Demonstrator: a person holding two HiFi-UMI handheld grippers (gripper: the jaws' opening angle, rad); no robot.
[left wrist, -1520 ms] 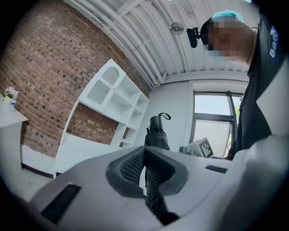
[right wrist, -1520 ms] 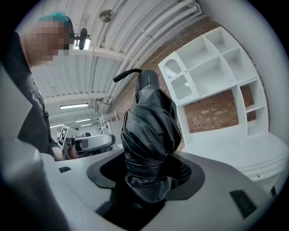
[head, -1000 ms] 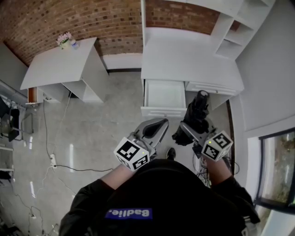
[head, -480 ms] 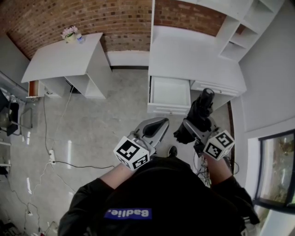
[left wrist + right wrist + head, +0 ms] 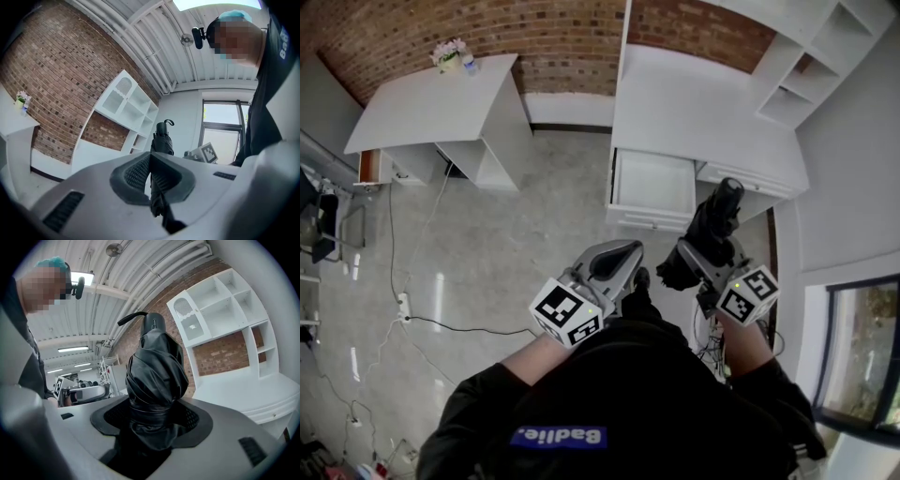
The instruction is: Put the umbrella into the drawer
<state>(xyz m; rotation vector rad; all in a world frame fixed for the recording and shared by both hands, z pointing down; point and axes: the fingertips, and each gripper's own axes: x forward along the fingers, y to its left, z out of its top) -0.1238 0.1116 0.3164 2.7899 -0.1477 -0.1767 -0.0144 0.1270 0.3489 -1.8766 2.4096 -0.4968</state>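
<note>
With the folded black fabric umbrella (image 5: 713, 218) clamped upright in the right gripper (image 5: 692, 255), just beside the open white drawer (image 5: 649, 218), and the left gripper (image 5: 619, 255) closed on nothing, it seems best to tilt the umbrella flat and lay it lengthwise inside.

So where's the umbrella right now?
In the head view the folded black umbrella is at the right, clamped in the right claw. It is just right of the open drawer in the white desk.
</note>
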